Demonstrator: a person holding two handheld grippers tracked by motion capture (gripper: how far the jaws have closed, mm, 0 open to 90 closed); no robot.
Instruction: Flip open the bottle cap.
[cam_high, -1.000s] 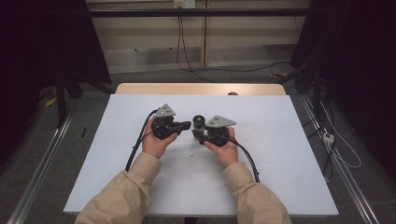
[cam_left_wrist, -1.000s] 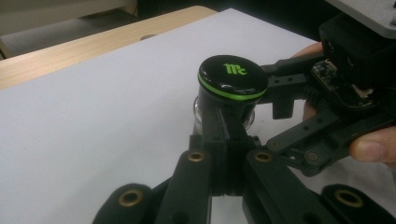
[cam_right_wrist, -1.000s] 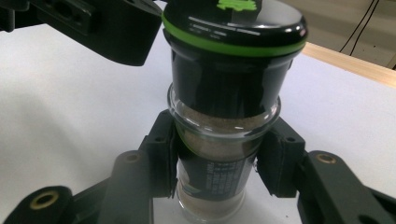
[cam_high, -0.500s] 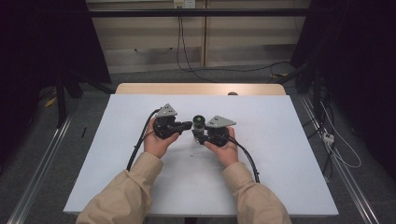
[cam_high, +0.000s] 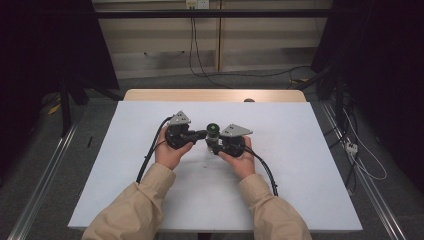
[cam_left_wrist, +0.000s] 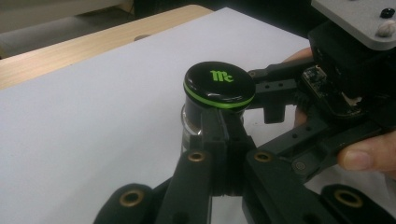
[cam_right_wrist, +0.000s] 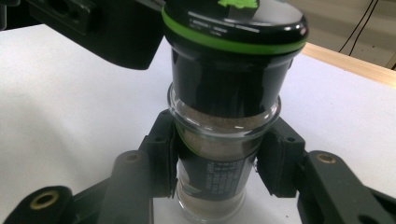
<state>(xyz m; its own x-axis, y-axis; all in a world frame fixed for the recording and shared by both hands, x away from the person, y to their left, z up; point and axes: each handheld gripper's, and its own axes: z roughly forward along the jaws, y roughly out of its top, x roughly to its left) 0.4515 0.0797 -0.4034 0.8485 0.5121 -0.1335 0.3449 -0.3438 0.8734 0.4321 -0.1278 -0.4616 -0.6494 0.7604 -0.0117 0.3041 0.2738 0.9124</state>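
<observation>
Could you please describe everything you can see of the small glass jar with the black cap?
The small clear glass spice jar stands upright near the middle of the white table. It holds pale brown powder and wears a dark label band. Its round glossy black cap has a green ring and a green logo on top. The right gripper clamps the glass body from both sides; the left gripper, jaws together, reaches the jar just under the cap.

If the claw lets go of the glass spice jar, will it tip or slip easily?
The spice jar is tall and narrow with a wide black cap, so it probably tips easily. Its smooth glass is likely slippery and breakable. The right claw grips its body, which seems wise.
</observation>
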